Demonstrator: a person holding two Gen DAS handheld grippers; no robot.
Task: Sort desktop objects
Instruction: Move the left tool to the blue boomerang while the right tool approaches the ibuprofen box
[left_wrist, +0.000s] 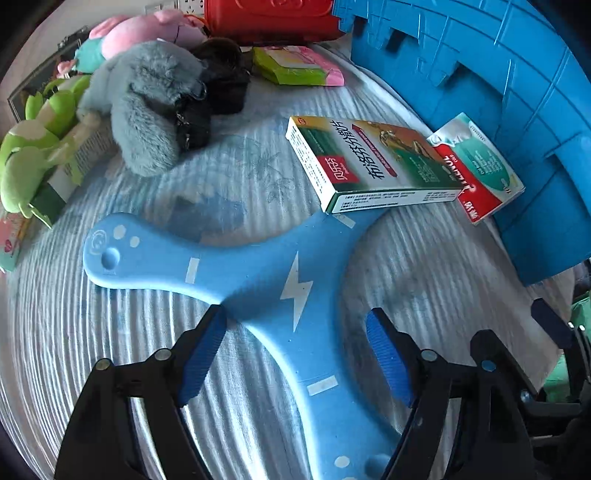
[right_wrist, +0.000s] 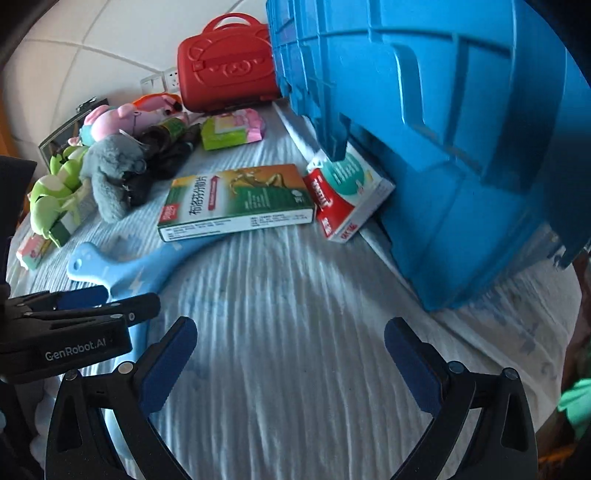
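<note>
We're at the pick step: left gripper (left_wrist: 295, 332) spread wide, straddling the blue boomerang (left_wrist: 266, 280) lying flat on the cloth with one tip under the green medicine box (left_wrist: 369, 162), right gripper (right_wrist: 291, 350) released and idle; next, clamp and slide it clear.

There are two medicine boxes, one green (right_wrist: 236, 201) and one red and white (right_wrist: 345, 197). One blue boomerang (left_wrist: 258, 280). One big blue crate (right_wrist: 443, 129). One red case (right_wrist: 229, 62). Three soft toys: gray (left_wrist: 147, 107), pink (left_wrist: 144, 31), green (left_wrist: 40, 144).
</note>
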